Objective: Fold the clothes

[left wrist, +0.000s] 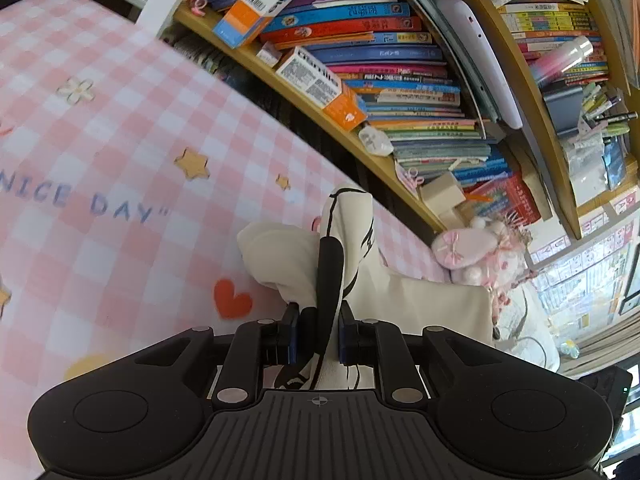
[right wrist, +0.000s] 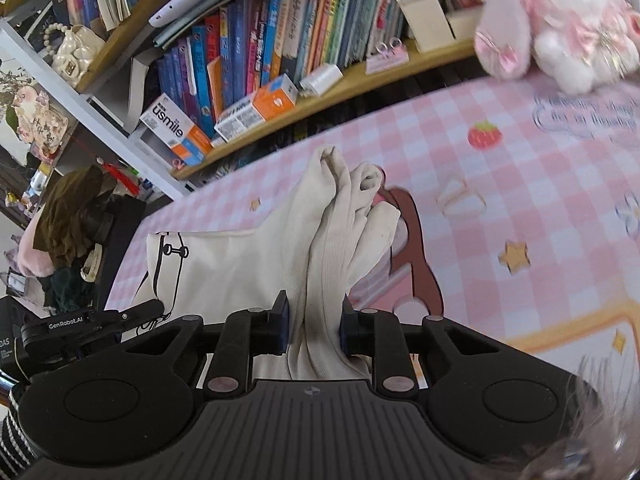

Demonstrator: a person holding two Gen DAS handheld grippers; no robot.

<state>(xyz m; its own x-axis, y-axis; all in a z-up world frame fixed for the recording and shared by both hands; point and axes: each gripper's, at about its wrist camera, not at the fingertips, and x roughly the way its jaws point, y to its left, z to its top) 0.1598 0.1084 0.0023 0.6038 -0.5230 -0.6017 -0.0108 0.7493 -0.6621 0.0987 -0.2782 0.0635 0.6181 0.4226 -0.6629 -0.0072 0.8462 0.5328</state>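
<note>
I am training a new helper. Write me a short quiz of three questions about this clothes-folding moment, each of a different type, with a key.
1. True or false: the left gripper is open and holds nothing.
2. Multiple choice: what does the right gripper pinch? A) a book B) the cream garment C) the plush toy
3. Fill in: the garment lies on a pink checked ______ in front of the bookshelf.

Key
1. False: its jaws are shut on a bunched fold of the cream garment with black line print.
2. B
3. cloth (a printed cover with stars and hearts)
</note>
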